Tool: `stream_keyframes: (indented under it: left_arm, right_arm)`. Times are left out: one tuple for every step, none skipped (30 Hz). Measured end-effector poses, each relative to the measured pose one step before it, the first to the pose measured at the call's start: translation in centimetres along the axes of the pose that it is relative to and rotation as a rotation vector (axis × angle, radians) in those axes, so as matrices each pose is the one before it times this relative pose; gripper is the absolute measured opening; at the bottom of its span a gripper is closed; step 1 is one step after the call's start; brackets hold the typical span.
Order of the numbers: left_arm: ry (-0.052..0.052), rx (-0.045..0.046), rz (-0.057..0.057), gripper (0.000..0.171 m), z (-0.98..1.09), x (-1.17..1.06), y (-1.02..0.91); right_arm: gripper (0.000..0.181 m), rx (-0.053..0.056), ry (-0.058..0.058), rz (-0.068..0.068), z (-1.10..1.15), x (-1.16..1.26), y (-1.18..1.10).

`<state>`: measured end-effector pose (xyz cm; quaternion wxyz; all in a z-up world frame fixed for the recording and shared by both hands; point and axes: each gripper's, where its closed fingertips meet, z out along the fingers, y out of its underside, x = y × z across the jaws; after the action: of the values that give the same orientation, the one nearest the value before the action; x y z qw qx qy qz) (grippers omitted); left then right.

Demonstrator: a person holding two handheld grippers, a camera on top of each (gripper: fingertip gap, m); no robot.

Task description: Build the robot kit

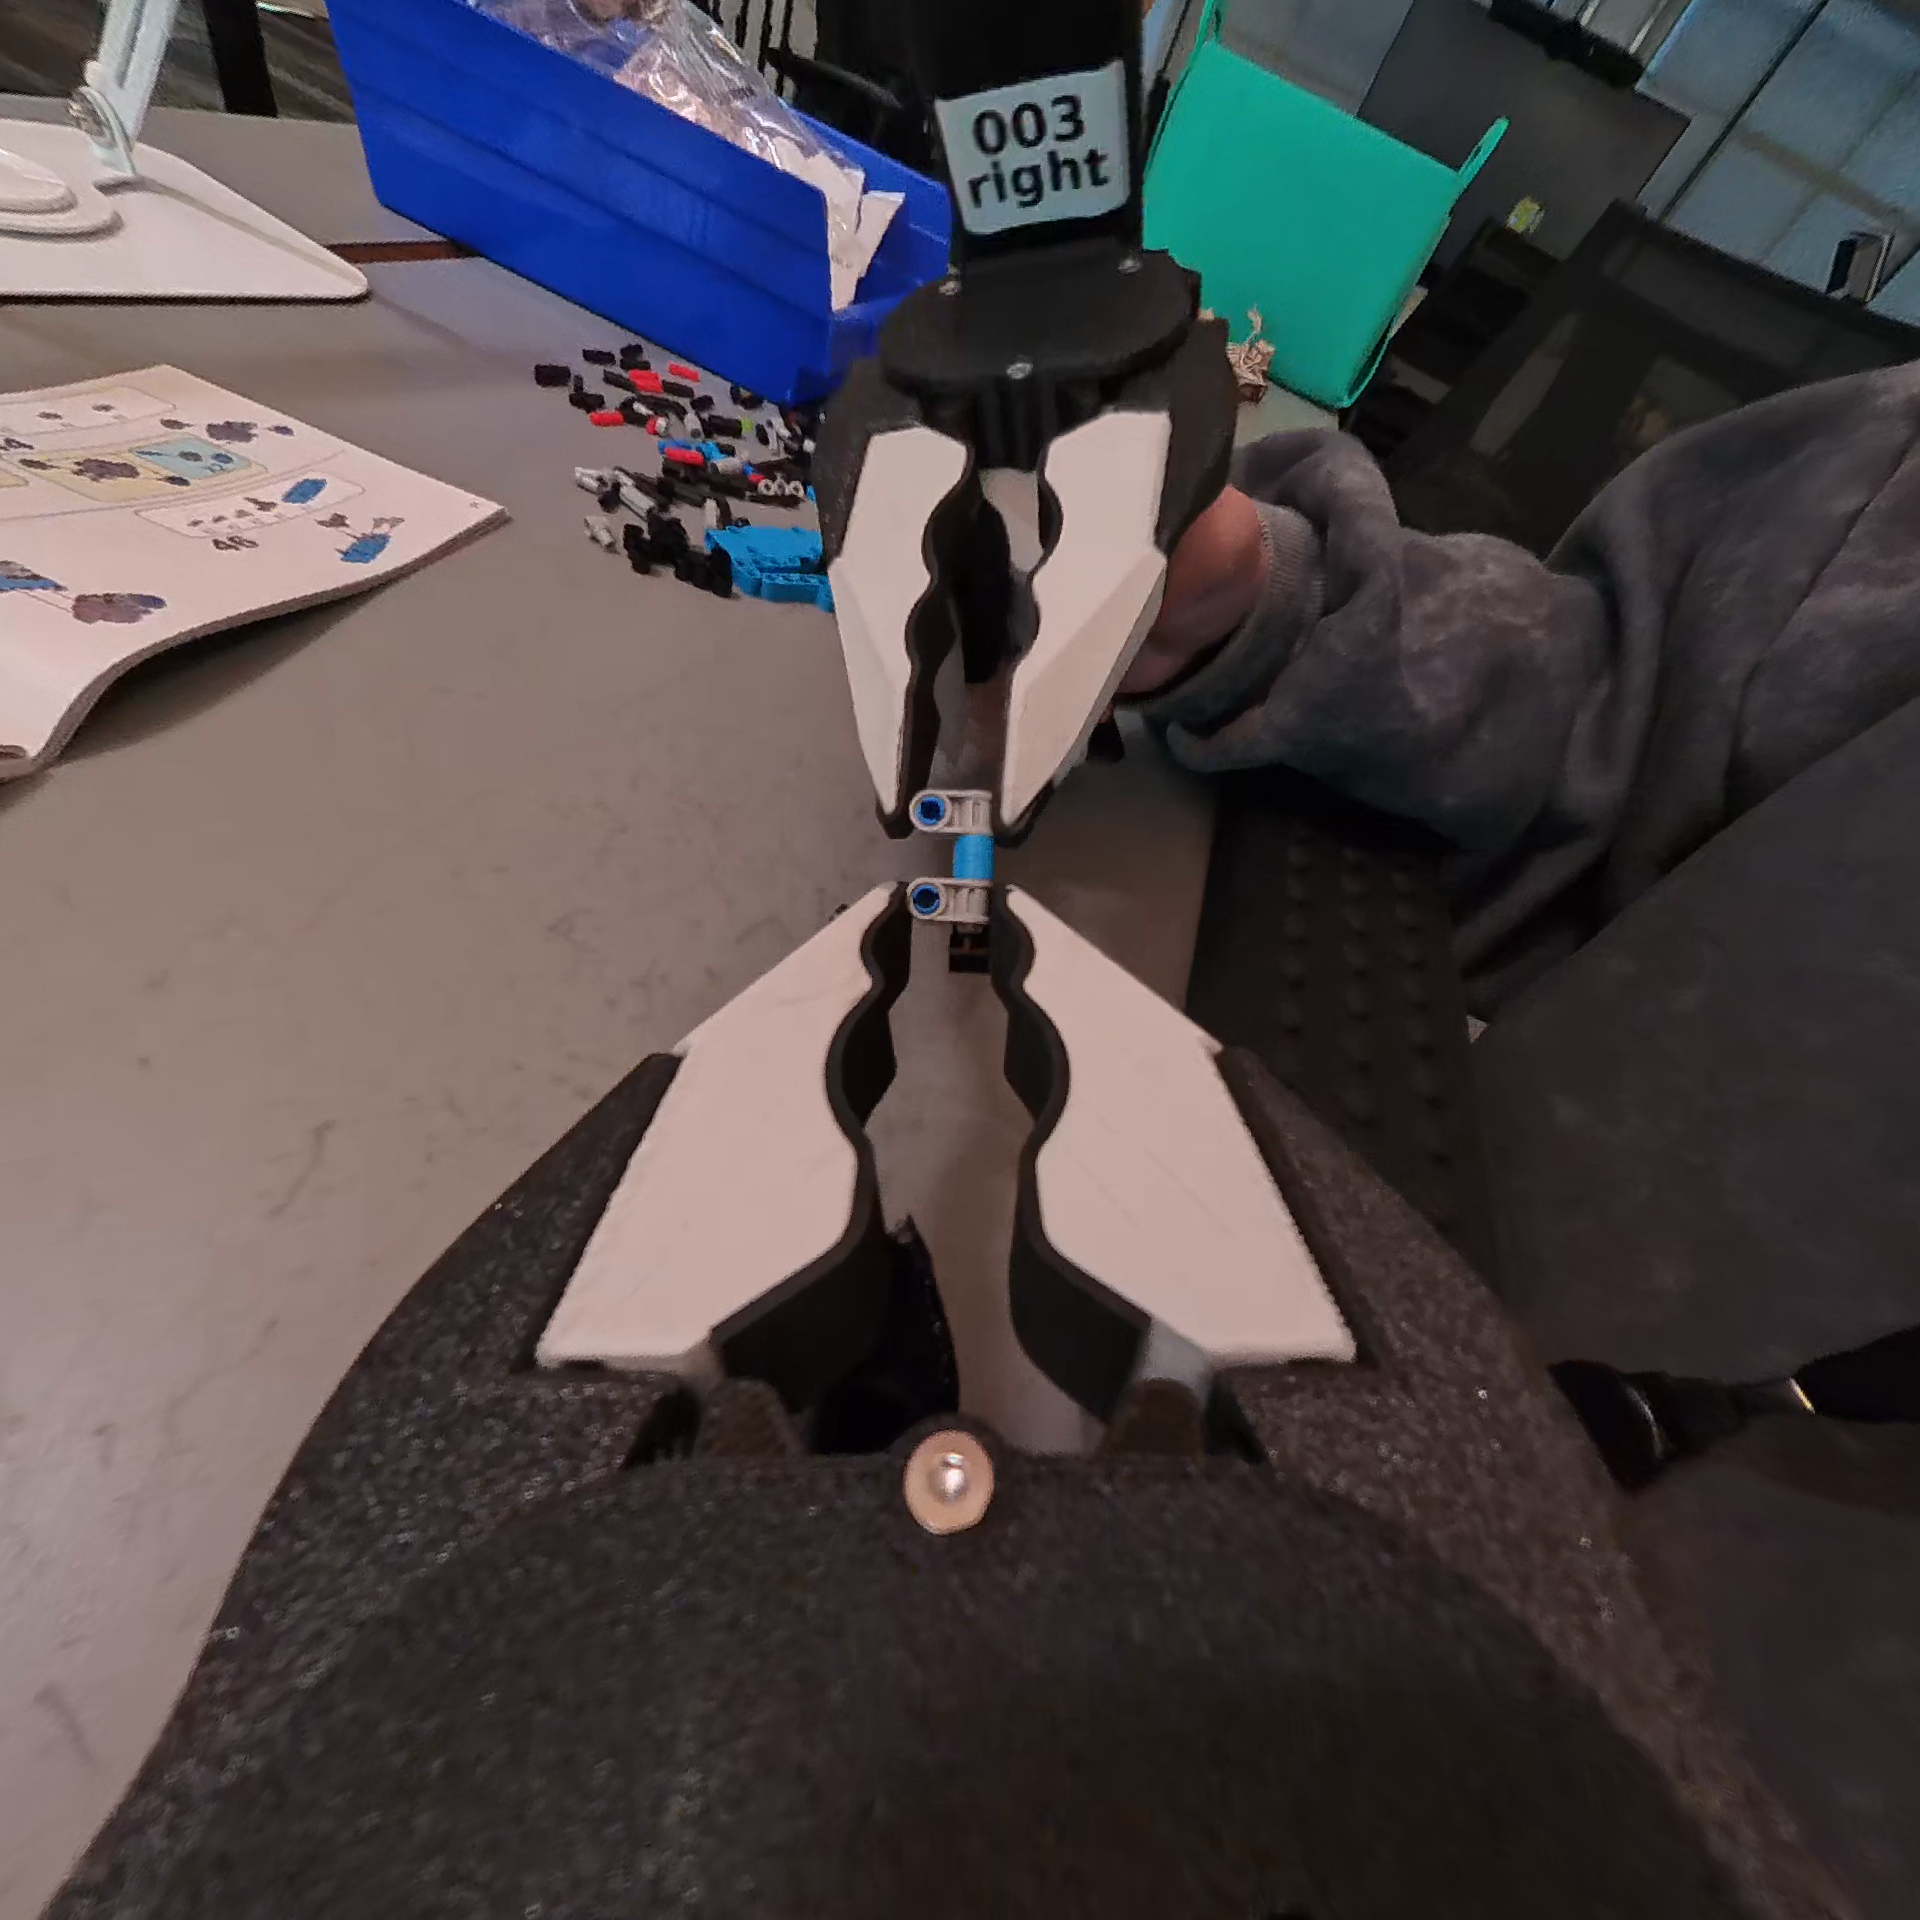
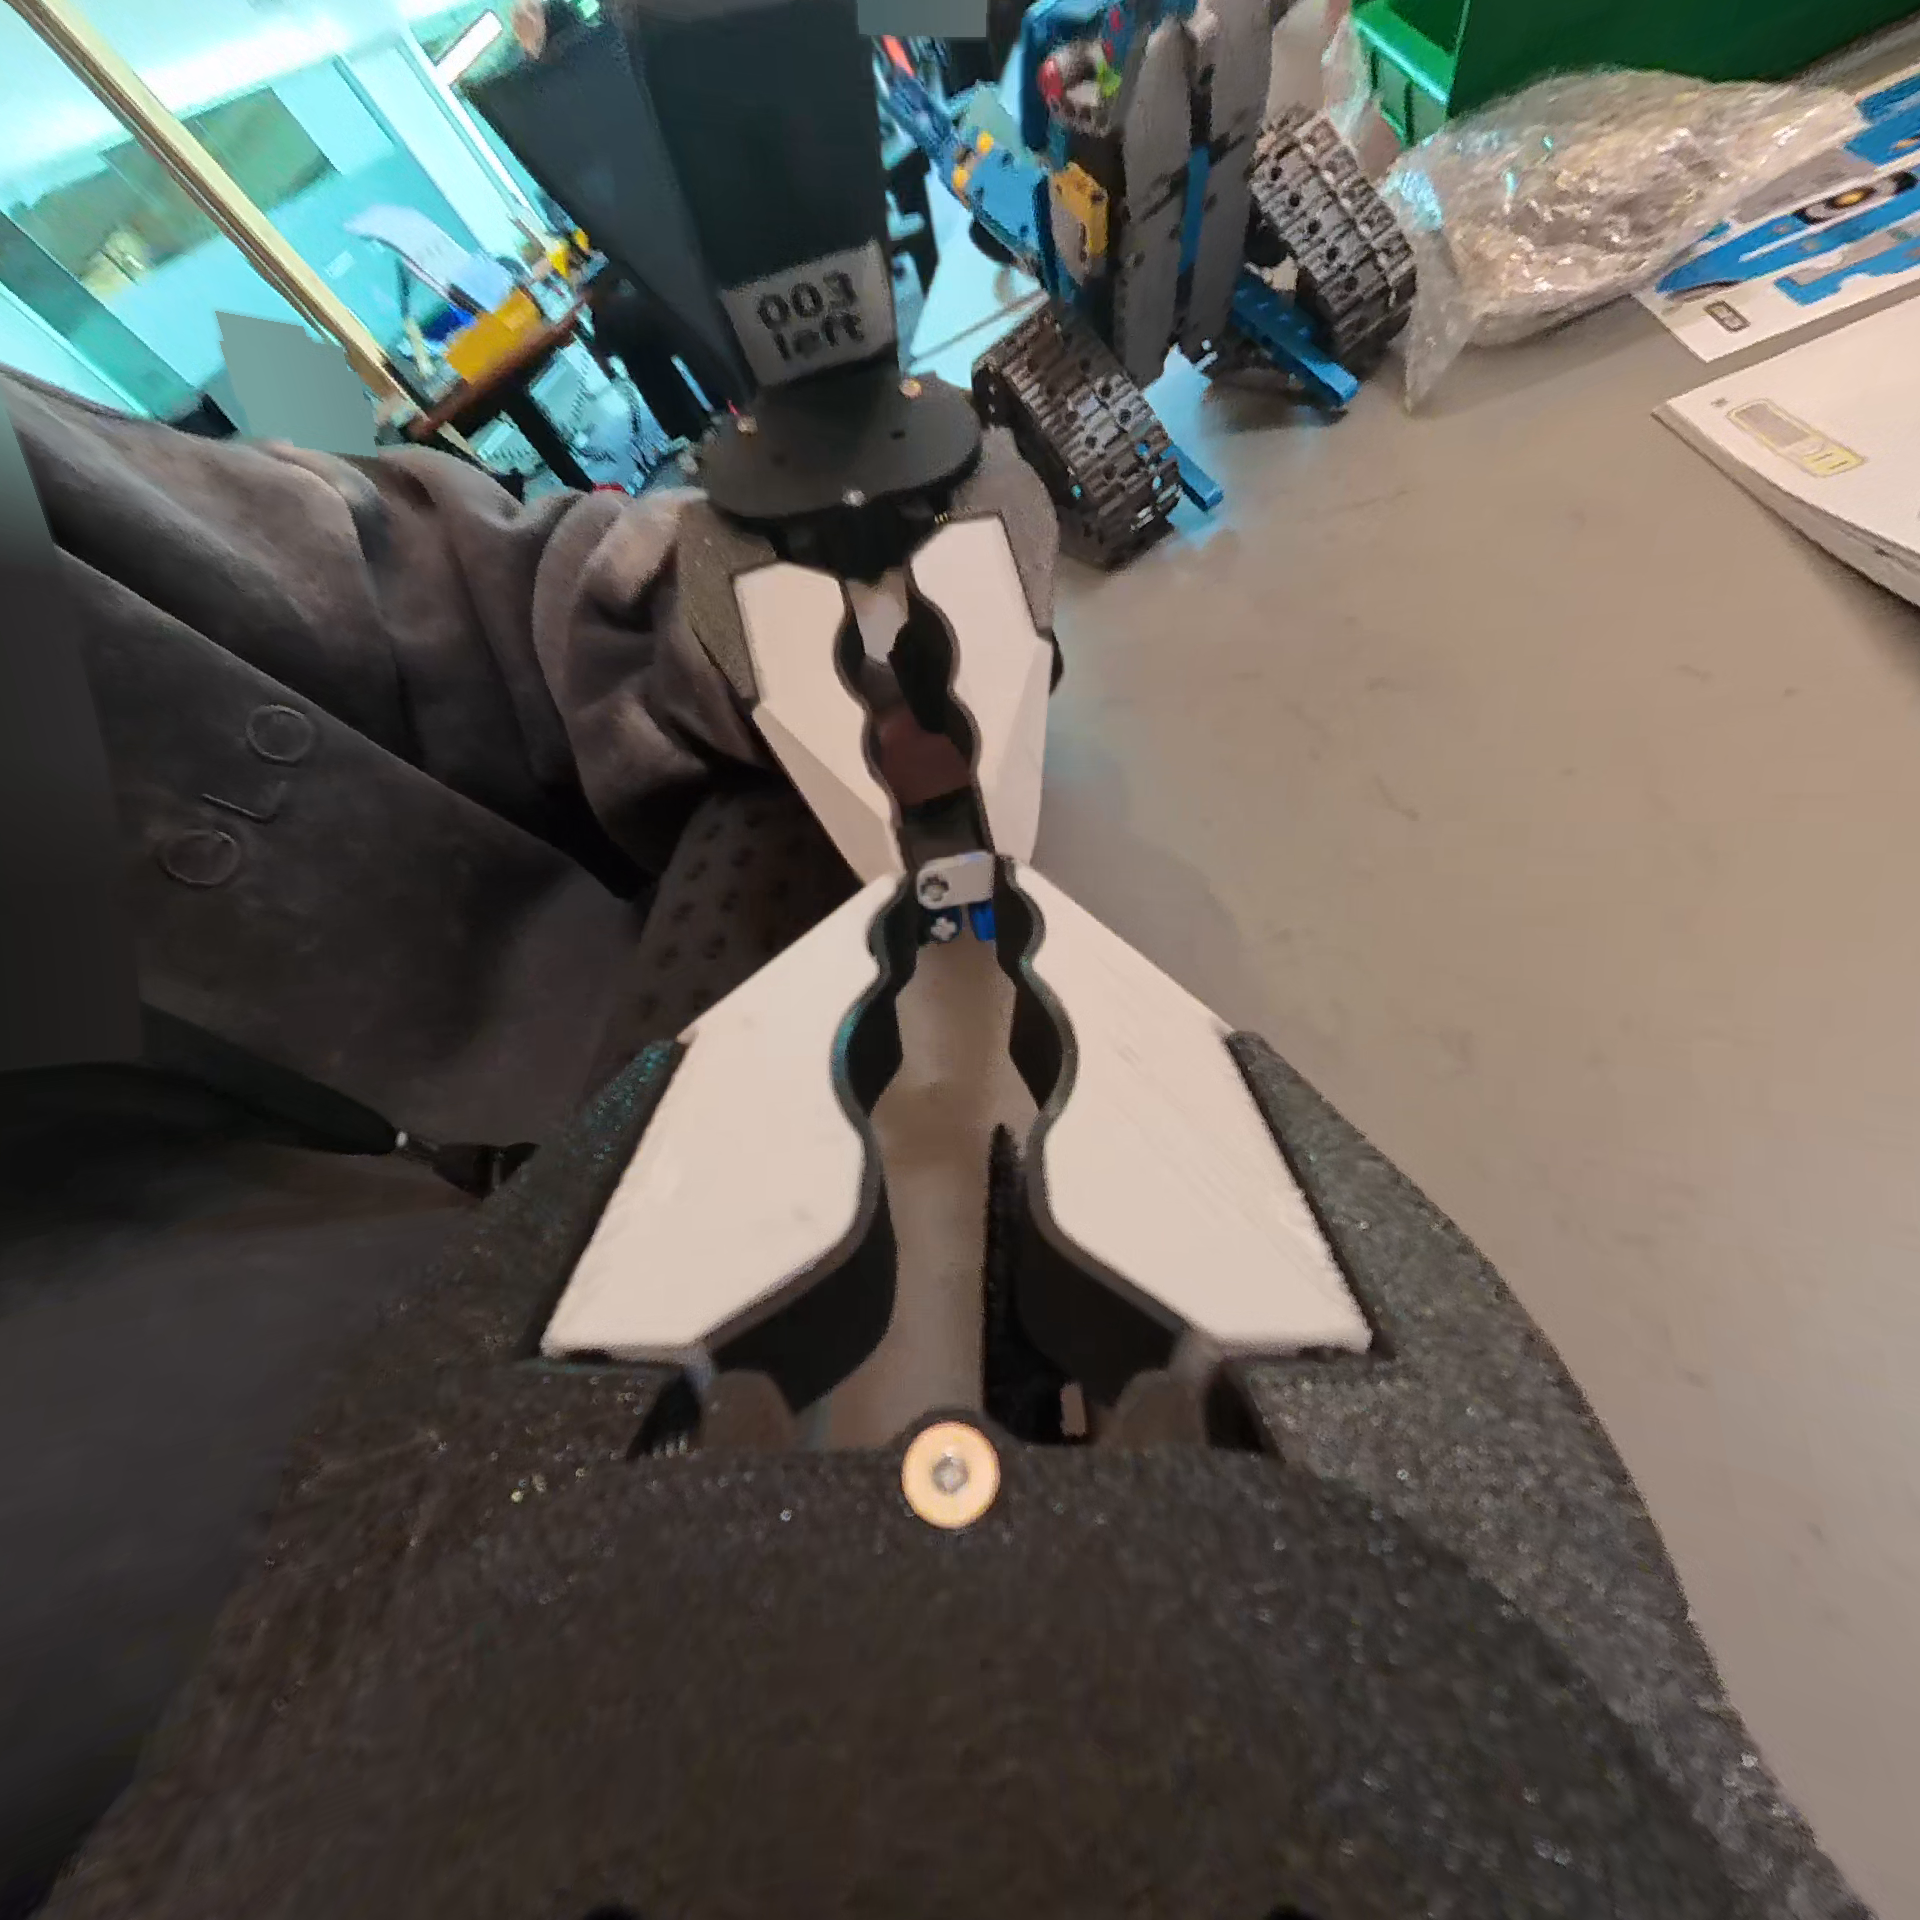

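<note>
The small grey-and-blue connector assembly (image 1: 954, 854) hangs between my two tongs above the desk (image 1: 416, 935). In the left wrist view, my left tongs (image 1: 948, 902) pinch the nearer grey connector, and my right tongs (image 1: 951, 812), tip to tip with them, pinch the farther one; a short blue pin joins the two pieces, so each end is gripped separately and the pair is kept in line. Behind lie a heap of loose black, red and blue building pieces (image 1: 691, 488), a blue bin (image 1: 582, 187) and an open instruction booklet (image 1: 208, 520).

In the right wrist view, my right tongs (image 2: 951, 925) are closed on the near grey piece and the left tongs (image 2: 956, 868) on the far one, both clear of the desk. A tracked blue model vehicle (image 2: 1195, 312) stands beyond, with a clear plastic bag (image 2: 1558, 197) beside it.
</note>
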<state>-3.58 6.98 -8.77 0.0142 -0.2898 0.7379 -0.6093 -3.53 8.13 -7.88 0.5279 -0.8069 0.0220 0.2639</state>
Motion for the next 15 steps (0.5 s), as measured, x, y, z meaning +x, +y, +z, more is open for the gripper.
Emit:
stream_keyframes:
  left_arm:
    - [-0.0009, 0.00082, -0.0042, 0.012, 0.013, -0.046, -0.025]
    - [-0.0022, -0.00227, 0.0002, 0.012, 0.014, -0.027, 0.025]
    - [-0.0046, -0.00392, 0.003, 0.012, 0.017, -0.037, 0.071]
    - [-0.0039, -0.00047, 0.0054, 0.012, 0.015, 0.002, 0.002]
    - [0.0004, 0.00105, -0.001, 0.012, 0.013, -0.021, -0.017]
    - [0.0018, 0.00772, -0.0079, 0.012, -0.024, -0.056, -0.124]
    - [0.0046, 0.01634, -0.0118, 0.013, -0.054, -0.063, -0.259]
    - [0.0128, 0.01747, -0.0179, 0.013, -0.063, -0.006, -0.262]
    - [0.0148, 0.01202, -0.0204, 0.014, -0.046, -0.008, -0.186]
    - [0.0045, 0.0123, -0.0155, 0.014, -0.132, -0.12, -0.183]
    - [0.0013, 0.01746, -0.0173, 0.014, -0.238, -0.182, -0.257]
    - [0.0107, 0.01646, -0.0223, 0.014, -0.253, -0.074, -0.227]
    - [0.0076, 0.01095, -0.0183, 0.014, -0.191, -0.079, -0.139]
    - [0.0049, 0.00518, -0.0089, 0.014, -0.078, -0.008, -0.081]
    - [0.0032, -0.00136, -0.0009, 0.014, 0.027, 0.043, 0.02]
  right_arm:
    - [0.014, 0.001, 0.0074, -0.0041, -0.017, 0.09, 0.028]
    - [0.014, -0.0003, 0.005, 0.0004, -0.027, 0.055, -0.028]
    - [0.014, -0.01, 0.0106, -0.0146, 0.05, 0.042, 0.108]
    - [0.014, -0.0079, 0.0073, -0.0121, 0.005, 0.01, 0.045]
    - [0.014, -0.0017, 0.0022, -0.0026, -0.01, -0.003, 0.001]
    - [0.015, 0.0073, 0.0014, 0.0033, -0.019, 0.038, -0.059]
    - [0.015, 0.0232, -0.0035, 0.0072, -0.062, 0.072, -0.243]
    - [0.015, 0.0358, -0.0146, 0.0131, -0.102, 0.041, -0.397]
    - [0.015, 0.0257, -0.0204, 0.0124, -0.096, -0.017, -0.274]
    - [0.015, 0.0083, -0.0079, 0.005, -0.088, 0.093, -0.143]
    - [0.023, -0.0049, -0.0096, -0.0027, -0.149, -0.036, -0.072]
    - [0.032, -0.0085, -0.0041, -0.0013, -0.216, -0.06, -0.02]
    - [0.03, 0.0014, -0.006, -0.0049, -0.235, -0.176, -0.073]
    - [0.024, 0.0025, -0.0037, -0.007, -0.115, -0.182, 0.002]
    - [0.022, -0.0007, 0.015, -0.0094, -0.001, 0.09, 0.069]
